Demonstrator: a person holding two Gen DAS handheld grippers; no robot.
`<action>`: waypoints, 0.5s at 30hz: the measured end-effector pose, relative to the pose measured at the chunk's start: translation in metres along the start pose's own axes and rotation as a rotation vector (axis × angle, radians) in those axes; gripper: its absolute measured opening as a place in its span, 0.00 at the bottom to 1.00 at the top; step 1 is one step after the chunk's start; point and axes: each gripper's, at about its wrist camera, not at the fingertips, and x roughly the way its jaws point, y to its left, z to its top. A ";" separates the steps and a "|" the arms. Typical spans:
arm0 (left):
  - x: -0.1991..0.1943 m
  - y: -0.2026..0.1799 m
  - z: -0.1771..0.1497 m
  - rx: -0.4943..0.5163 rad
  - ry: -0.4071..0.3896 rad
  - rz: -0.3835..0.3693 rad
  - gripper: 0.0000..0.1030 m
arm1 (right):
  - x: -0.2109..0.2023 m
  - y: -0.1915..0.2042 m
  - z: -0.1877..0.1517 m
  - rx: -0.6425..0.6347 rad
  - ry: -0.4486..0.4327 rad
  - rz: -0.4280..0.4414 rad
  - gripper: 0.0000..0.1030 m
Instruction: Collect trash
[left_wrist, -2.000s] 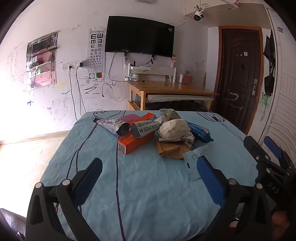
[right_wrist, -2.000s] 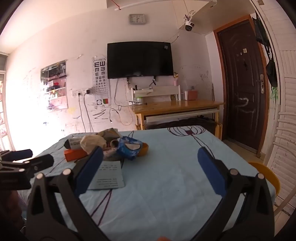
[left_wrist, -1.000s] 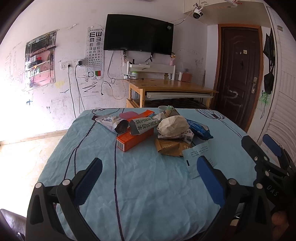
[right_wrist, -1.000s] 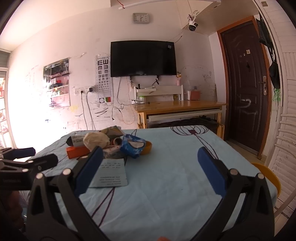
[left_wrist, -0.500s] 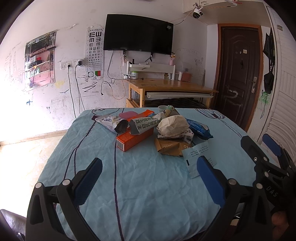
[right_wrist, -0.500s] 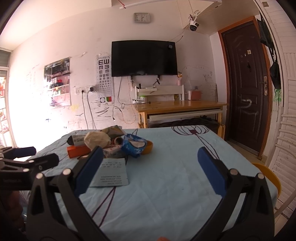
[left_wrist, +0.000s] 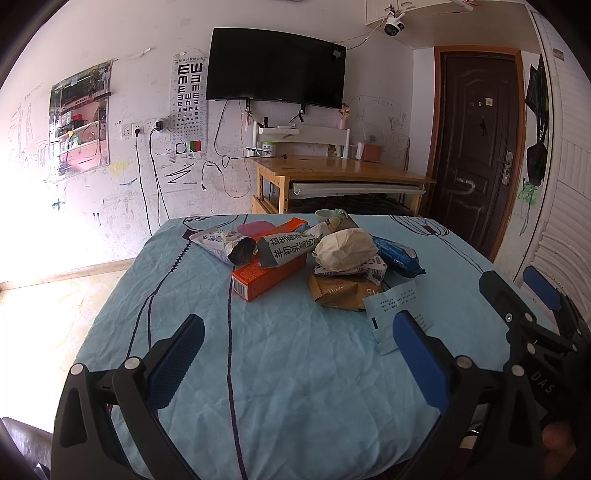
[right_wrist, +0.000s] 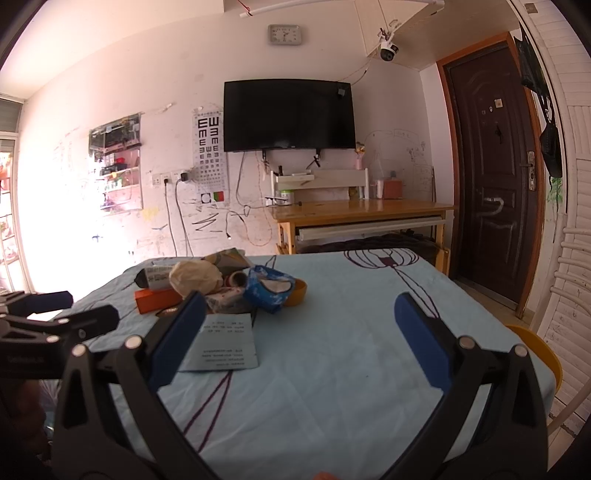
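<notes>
A heap of trash lies on the light blue tablecloth (left_wrist: 288, 354): an orange box (left_wrist: 267, 275), a crumpled beige paper ball (left_wrist: 345, 249), a printed wrapper (left_wrist: 291, 247), a silver snack bag (left_wrist: 221, 245), a blue packet (left_wrist: 397, 256), a brown pouch (left_wrist: 338, 293) and a white paper slip (left_wrist: 397, 306). My left gripper (left_wrist: 295, 343) is open and empty, short of the heap. My right gripper (right_wrist: 299, 332) is open and empty; the slip (right_wrist: 221, 347) lies by its left finger and the paper ball (right_wrist: 195, 277) and blue packet (right_wrist: 271, 284) lie beyond.
A wooden desk (left_wrist: 340, 177) stands behind the table under a wall TV (left_wrist: 275, 75). A dark door (left_wrist: 476, 147) is at right. A yellow stool (right_wrist: 543, 354) sits past the table's right edge. Each gripper shows at the edge of the other's view.
Both grippers have crept slightly toward the heap and stayed open. The trash has not moved.
</notes>
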 end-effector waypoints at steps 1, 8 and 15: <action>0.000 0.000 0.000 0.000 0.000 0.000 0.94 | 0.001 0.002 0.000 0.001 -0.001 0.000 0.96; 0.001 -0.001 -0.001 0.000 0.001 0.000 0.94 | 0.000 0.000 0.000 -0.001 0.000 0.000 0.96; 0.001 -0.001 -0.001 0.001 0.001 0.001 0.94 | 0.000 0.000 0.000 -0.002 0.001 0.001 0.96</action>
